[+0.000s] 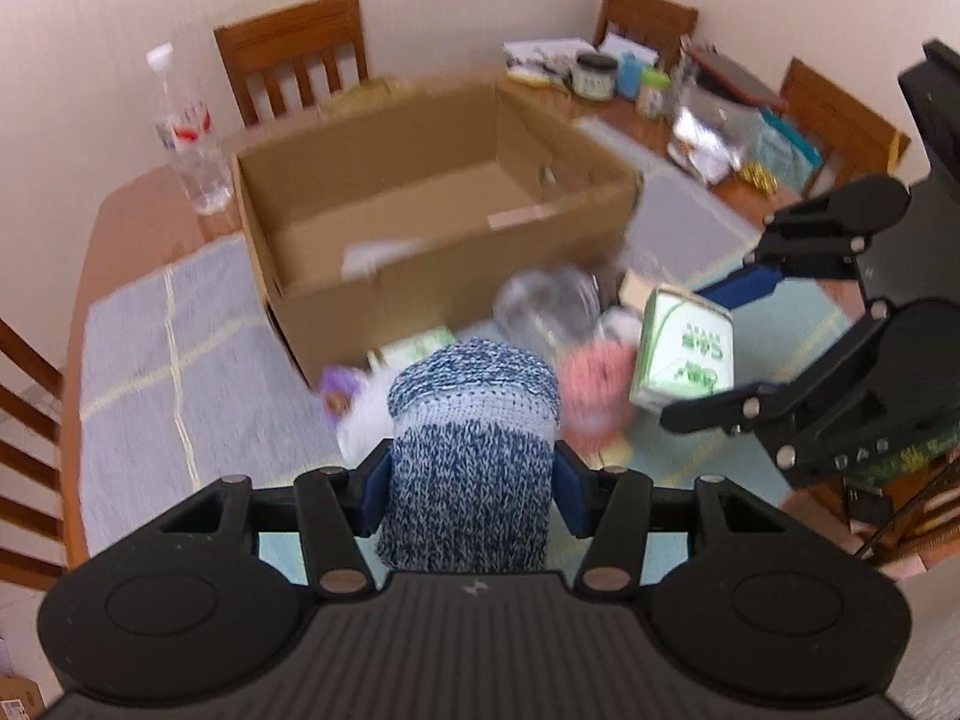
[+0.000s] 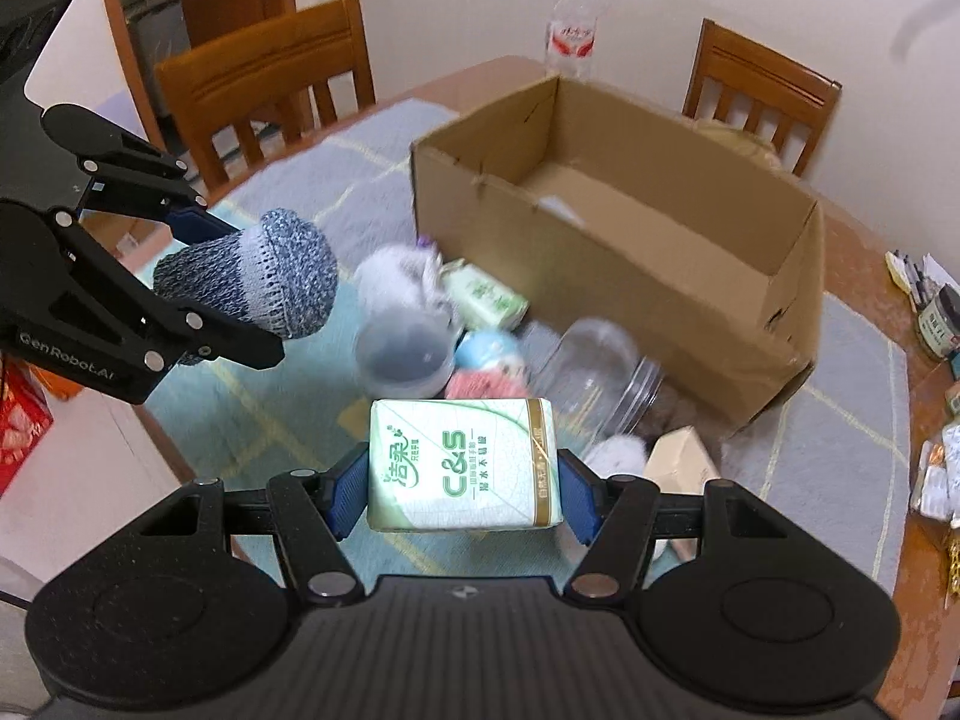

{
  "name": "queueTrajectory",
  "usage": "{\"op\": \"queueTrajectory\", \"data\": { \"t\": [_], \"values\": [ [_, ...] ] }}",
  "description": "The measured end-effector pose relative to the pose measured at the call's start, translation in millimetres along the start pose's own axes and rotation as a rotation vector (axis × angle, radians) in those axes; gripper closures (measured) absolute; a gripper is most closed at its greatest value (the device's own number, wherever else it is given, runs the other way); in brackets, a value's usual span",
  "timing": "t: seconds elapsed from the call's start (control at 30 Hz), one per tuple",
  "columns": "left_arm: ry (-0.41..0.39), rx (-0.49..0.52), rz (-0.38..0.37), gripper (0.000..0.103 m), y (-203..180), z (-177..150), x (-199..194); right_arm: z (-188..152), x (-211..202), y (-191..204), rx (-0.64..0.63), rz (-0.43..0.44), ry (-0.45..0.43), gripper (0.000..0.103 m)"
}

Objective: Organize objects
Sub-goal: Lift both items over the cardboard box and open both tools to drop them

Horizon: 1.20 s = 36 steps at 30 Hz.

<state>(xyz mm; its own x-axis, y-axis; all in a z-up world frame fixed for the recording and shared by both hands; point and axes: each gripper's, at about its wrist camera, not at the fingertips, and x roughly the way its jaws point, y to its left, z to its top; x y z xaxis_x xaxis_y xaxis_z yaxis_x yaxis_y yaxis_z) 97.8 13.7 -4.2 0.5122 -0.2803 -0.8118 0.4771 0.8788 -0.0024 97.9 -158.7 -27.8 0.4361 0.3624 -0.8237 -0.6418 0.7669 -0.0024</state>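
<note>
— That knitted sock (image 1: pixel 471 438) is clamped in the left hand-held gripper (image 1: pixel 471 483), up above the worktop (image 1: pixel 138 222).
— And the right hand-held gripper (image 2: pixel 465 489) pinches a tissue pack (image 2: pixel 462 465), near the open cardboard box (image 2: pixel 690 276).

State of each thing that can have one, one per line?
Left tool: shut on sock.
Right tool: shut on tissue pack.
Sock: rolled, held off the table.
Tissue pack: sealed, held off the table.
Box: open; only a paper scrap shows inside.
Bottle: upright, capped.
Jar: on its side.
</note>
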Motion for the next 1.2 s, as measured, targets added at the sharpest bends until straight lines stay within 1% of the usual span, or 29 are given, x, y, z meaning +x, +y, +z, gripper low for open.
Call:
{"op": "queueTrajectory", "data": {
  "t": [0.07,0.23,0.33,0.47,0.57,0.67,0.73,0.83,0.93,1.0,1.07,1.1,1.13,1.2],
  "values": [
    [-0.021,-0.014,0.016,0.05,3.2,15.1,-0.9,9.8,-3.9,-8.6,-0.014,0.0,-0.017,0.035],
    [-0.066,-0.044,0.028,0.05,14.3,53.7,3.9,35.3,-10.3,-33.9,-0.031,-0.018,-0.065,0.035],
    [-0.082,-0.054,0.039,0.05,24.2,76.6,13.7,52.1,-12.2,-50.8,-0.034,-0.027,-0.099,0.035],
    [-0.077,-0.084,0.056,0.05,39.9,106.7,38.0,74.5,-3.5,-76.2,-0.008,-0.036,-0.122,0.035],
    [-0.068,-0.1,0.06,0.05,52.5,125.8,57.7,87.5,9.7,-93.3,0.017,-0.022,-0.12,0.035],
    [-0.064,-0.104,0.092,0.05,62.4,139.2,76.6,98.3,24.1,-105.1,0.027,-0.017,-0.106,0.035],
    [-0.056,-0.12,0.095,0.05,69.1,147.0,89.0,102.4,34.1,-110.1,0.023,-0.019,-0.094,0.035],
    [-0.045,-0.127,0.101,0.05,75.6,155.0,104.1,106.6,46.1,-113.2,0.012,-0.013,-0.074,0.035],
    [-0.033,-0.132,0.098,0.049,79.5,160.9,118.6,109.6,57.4,-118.0,0.015,0.012,-0.055,0.034],
    [-0.029,-0.141,0.11,0.042,82.0,165.2,126.6,111.6,65.1,-120.3,0.023,0.029,-0.041,0.033],
    [-0.032,-0.152,0.138,0.016,84.1,168.2,131.9,113.4,69.5,-124.1,0.053,0.037,-0.038,0.023],
    [-0.04,-0.156,0.152,0.012,85.5,168.5,132.7,113.8,69.4,-125.9,0.066,0.034,-0.046,0.012],
    [-0.044,-0.159,0.162,0.01,86.3,168.3,132.8,113.6,67.2,-125.4,0.071,0.034,-0.057,0.005],
    [-0.043,-0.171,0.171,0.009,87.8,167.7,131.3,112.9,62.8,-126.5,0.07,0.026,-0.078,0.0]
  ]
}}
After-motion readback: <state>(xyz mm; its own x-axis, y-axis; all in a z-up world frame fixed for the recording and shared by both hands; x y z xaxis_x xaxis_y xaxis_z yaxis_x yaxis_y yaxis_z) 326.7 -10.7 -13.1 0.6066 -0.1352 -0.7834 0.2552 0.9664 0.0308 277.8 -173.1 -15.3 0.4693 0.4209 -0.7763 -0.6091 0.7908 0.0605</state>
